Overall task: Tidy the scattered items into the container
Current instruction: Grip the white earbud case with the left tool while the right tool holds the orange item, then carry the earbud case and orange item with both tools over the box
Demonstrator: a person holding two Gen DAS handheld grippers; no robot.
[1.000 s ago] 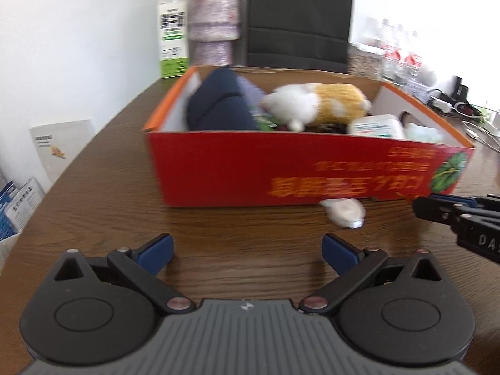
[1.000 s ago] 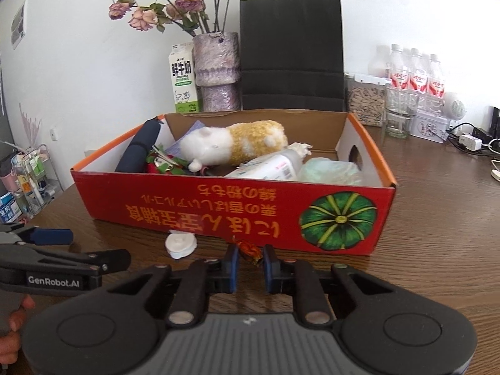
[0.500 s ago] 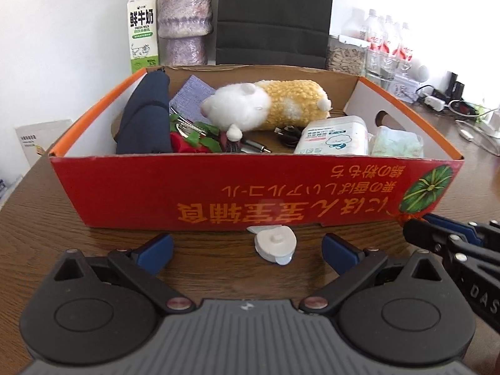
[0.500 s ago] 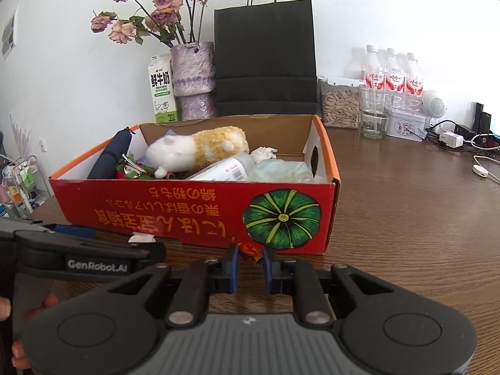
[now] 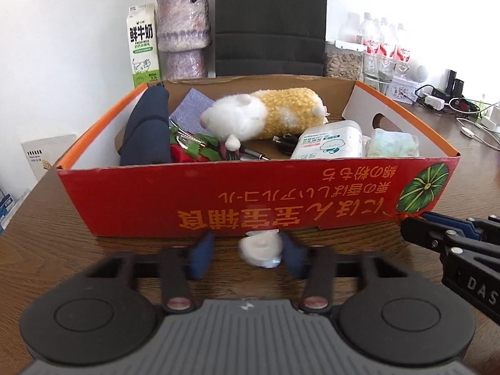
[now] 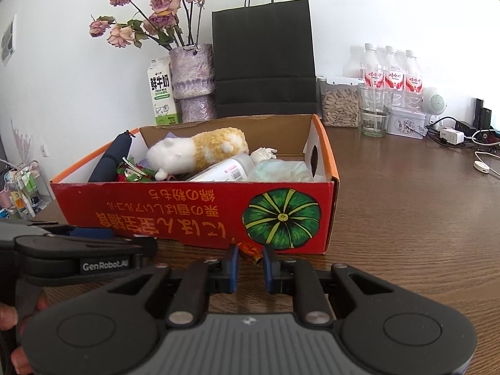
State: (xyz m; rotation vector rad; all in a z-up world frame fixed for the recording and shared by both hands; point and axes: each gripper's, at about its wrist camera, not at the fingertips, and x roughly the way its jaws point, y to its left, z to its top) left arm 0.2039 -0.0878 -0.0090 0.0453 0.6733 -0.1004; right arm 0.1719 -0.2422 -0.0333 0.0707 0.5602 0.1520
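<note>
The small white cap (image 5: 261,248) lies on the surface (image 5: 93,250) between the left gripper (image 5: 247,254) fingers, touching only the right one; its jaws have just been closing, so centre it before lifting over the red box (image 5: 218,200) wall; the right gripper (image 6: 250,264) pinches an orange scrap (image 6: 248,250).

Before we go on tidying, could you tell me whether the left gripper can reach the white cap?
Probably yes: the cap lies on the table before the box, already between the fingers of the left gripper, whose jaws have just been closing; nothing blocks it. The right gripper, aside, grips a scrap.
</note>
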